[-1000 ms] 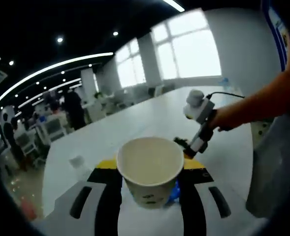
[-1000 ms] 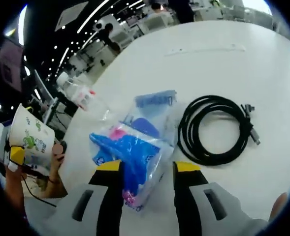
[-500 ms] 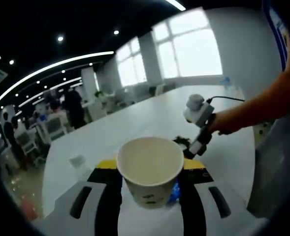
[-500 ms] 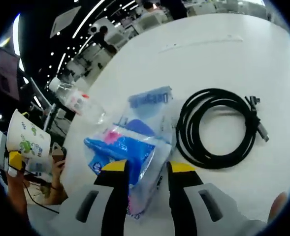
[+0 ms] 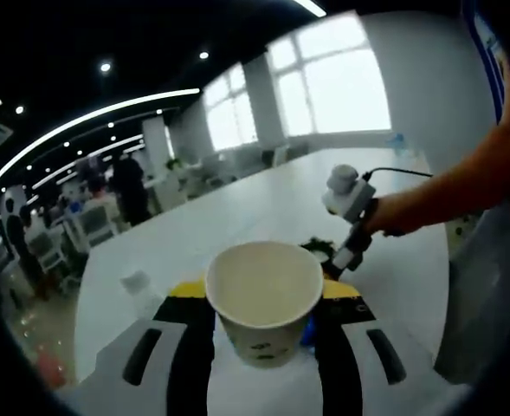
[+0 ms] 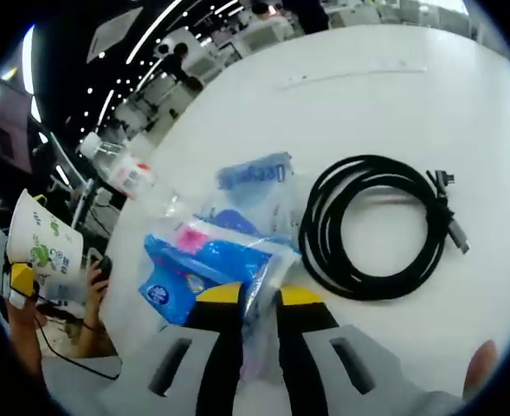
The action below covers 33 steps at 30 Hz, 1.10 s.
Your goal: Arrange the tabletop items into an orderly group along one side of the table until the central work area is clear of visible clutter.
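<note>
**Tongs and table items, one moment**

Left tongs (image 5: pixel 263 325): jaws clamped on a paper cup (image 5: pixel 264 295), upright, mouth open, held above the white table (image 5: pixel 237 217). Right tongs (image 6: pixel 257 299): jaws drawn together, pinching the edge of a clear plastic bag (image 6: pixel 237 243) (blue packets inside). Black cable (image 6: pixel 371 227): coiled, lying just beside the bag, on the table. Plastic bottle (image 6: pixel 129 178): on its side, touching the bag's far corner. Right tongs also seen from the left gripper view (image 5: pixel 339 260), tips down at the table.

left gripper (image 5: pixel 264 303): jaws clamped, raised | right gripper (image 6: pixel 259 299): jaws pinched, low
</note>
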Motion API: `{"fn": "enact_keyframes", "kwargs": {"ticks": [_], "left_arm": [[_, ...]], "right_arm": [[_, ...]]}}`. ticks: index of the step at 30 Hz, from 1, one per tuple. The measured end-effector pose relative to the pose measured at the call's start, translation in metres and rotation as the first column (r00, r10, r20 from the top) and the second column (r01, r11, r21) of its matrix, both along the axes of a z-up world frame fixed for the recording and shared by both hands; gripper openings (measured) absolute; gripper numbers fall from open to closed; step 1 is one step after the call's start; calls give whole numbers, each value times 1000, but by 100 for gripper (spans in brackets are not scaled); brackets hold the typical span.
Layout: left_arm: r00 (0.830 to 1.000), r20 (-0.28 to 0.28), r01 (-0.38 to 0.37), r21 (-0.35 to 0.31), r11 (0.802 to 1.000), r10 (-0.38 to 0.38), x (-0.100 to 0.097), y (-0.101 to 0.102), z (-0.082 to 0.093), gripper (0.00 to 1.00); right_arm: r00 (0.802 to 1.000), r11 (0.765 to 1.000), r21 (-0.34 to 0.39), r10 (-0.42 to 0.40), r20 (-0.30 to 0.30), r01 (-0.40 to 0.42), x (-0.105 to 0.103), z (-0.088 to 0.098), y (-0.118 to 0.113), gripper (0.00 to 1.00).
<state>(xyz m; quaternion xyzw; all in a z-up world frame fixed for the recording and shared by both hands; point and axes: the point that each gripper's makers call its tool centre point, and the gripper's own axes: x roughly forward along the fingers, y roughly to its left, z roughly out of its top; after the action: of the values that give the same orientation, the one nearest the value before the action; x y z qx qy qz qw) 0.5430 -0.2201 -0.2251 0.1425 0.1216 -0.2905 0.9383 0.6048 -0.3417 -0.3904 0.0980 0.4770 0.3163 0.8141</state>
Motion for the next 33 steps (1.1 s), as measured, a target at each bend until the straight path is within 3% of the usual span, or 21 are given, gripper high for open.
{"fn": "enact_keyframes", "kwargs": {"ticks": [4, 16, 25, 33], "left_arm": [[1000, -2, 0, 3, 1000, 0, -1, 0, -1, 41], [1000, -10, 2, 7, 1000, -2, 1, 0, -5, 41], [1000, -16, 8, 9, 1000, -8, 5, -6, -9, 41], [1000, -28, 14, 15, 1000, -14, 8, -12, -16, 41]], "right_arm": [[1000, 1000, 16, 11, 0, -11, -2, 3, 2, 5], [999, 997, 74, 31, 19, -33, -8, 25, 1, 2], [1000, 994, 110, 17, 16, -19, -21, 38, -21, 1], [1000, 993, 121, -4, 19, 2, -38, 55, -55, 1]]}}
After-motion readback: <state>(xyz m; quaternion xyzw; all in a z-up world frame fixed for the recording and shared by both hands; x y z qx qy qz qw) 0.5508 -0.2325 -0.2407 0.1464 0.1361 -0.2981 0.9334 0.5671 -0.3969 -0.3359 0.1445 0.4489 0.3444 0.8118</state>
